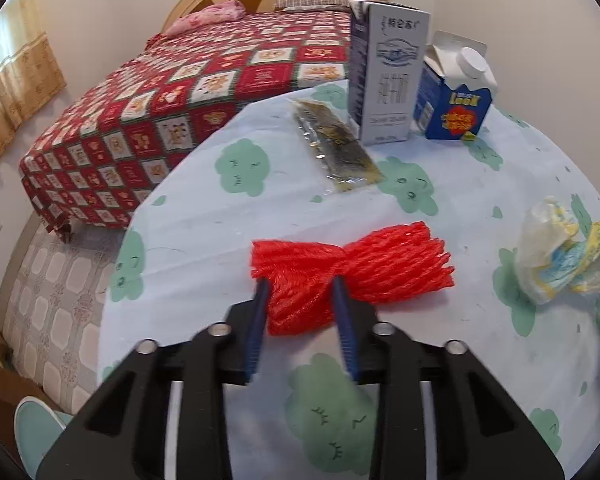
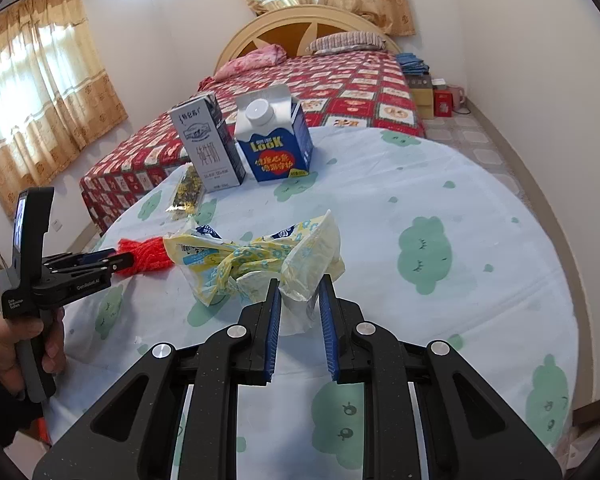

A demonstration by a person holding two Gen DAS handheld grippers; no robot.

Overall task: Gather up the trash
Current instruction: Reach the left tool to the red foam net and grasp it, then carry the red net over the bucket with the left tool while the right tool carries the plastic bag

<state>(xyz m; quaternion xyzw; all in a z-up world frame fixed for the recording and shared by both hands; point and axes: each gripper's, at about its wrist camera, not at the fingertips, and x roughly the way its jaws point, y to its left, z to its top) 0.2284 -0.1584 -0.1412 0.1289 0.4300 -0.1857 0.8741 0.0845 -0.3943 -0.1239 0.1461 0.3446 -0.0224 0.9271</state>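
A red foam net sleeve (image 1: 352,268) lies on the round table with the cloud-print cloth (image 1: 220,216). My left gripper (image 1: 300,284) has its blue fingers around the sleeve's near part, pressing on it. A crumpled yellow and white plastic wrapper (image 2: 260,260) lies to the right; it also shows in the left wrist view (image 1: 560,256). My right gripper (image 2: 300,284) has its fingers on either side of the wrapper's near end, a gap still showing. The left gripper (image 2: 100,262) and red sleeve (image 2: 148,258) show at the left of the right wrist view.
A tall grey milk carton (image 1: 388,76), a blue carton with a white cap (image 1: 456,96) and a flat dark snack packet (image 1: 336,144) stand at the table's far side. A bed with a red patterned cover (image 1: 172,112) is beyond the table.
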